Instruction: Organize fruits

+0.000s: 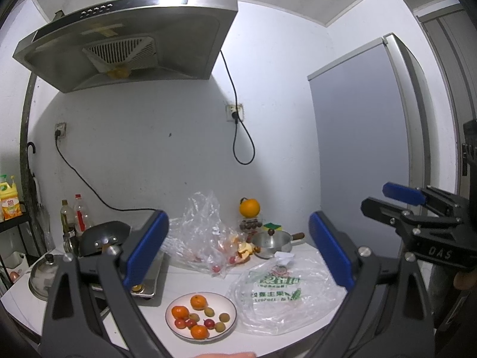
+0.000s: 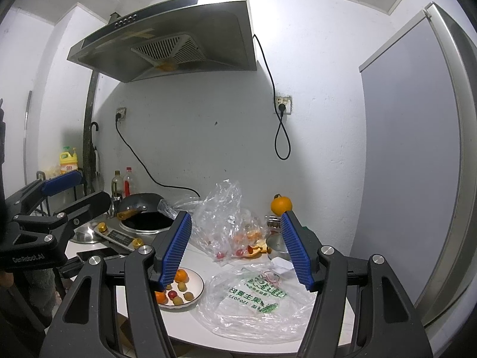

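A white plate point(image 1: 229, 304) near the counter's front edge holds three small oranges point(image 1: 198, 302), small red fruits point(image 1: 209, 323) and yellow-green fruits point(image 1: 224, 317). It also shows in the right wrist view point(image 2: 198, 280). A clear bag point(image 1: 205, 238) behind it holds small red fruits and orange pieces. A large orange point(image 1: 249, 207) sits on a box at the back. My left gripper point(image 1: 238, 247) is open and empty, held above the counter. My right gripper point(image 2: 235, 250) is open and empty, held beside it; it also shows in the left wrist view point(image 1: 393, 200).
A flat printed plastic bag point(image 1: 283, 295) lies right of the plate. A small steel pot point(image 1: 271, 241) with orange peel point(image 1: 246, 252) beside it stands behind. A wok point(image 1: 104, 235) on a cooker, a lid point(image 1: 44, 277) and bottles point(image 1: 80, 214) are at the left. A fridge point(image 1: 363, 149) stands at the right.
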Demonstrator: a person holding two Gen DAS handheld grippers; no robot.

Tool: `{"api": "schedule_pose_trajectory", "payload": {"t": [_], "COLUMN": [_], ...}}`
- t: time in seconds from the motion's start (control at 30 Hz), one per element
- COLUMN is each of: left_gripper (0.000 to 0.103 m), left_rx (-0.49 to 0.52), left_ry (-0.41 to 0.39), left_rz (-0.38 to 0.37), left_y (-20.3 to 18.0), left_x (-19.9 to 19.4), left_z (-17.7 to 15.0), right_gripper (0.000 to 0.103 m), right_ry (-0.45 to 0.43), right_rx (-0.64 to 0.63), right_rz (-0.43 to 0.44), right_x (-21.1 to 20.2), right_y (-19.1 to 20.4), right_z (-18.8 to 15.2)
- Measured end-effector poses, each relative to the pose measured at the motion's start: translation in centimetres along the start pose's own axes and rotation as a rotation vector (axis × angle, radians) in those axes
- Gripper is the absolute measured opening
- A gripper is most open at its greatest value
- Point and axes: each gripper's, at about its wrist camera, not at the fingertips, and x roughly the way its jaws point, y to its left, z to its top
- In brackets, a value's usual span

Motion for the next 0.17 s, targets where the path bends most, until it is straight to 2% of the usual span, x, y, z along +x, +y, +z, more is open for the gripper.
{"api": "schedule_pose_trajectory", "payload": {"t": [0.17], "left_gripper": [0.096], "left_rx": [0.004], "left_ry": [0.013], "left_rz": [-0.016], "left_y": [-0.16], "left_x": [0.27], "left_z": [-0.49], "right_gripper": [0.065], "right_ry": [0.002], "right_rx": [-0.002], "right_rz": [0.001], "right_x": [0.07], "right_y": [0.07], "right_z": [-0.06]}}
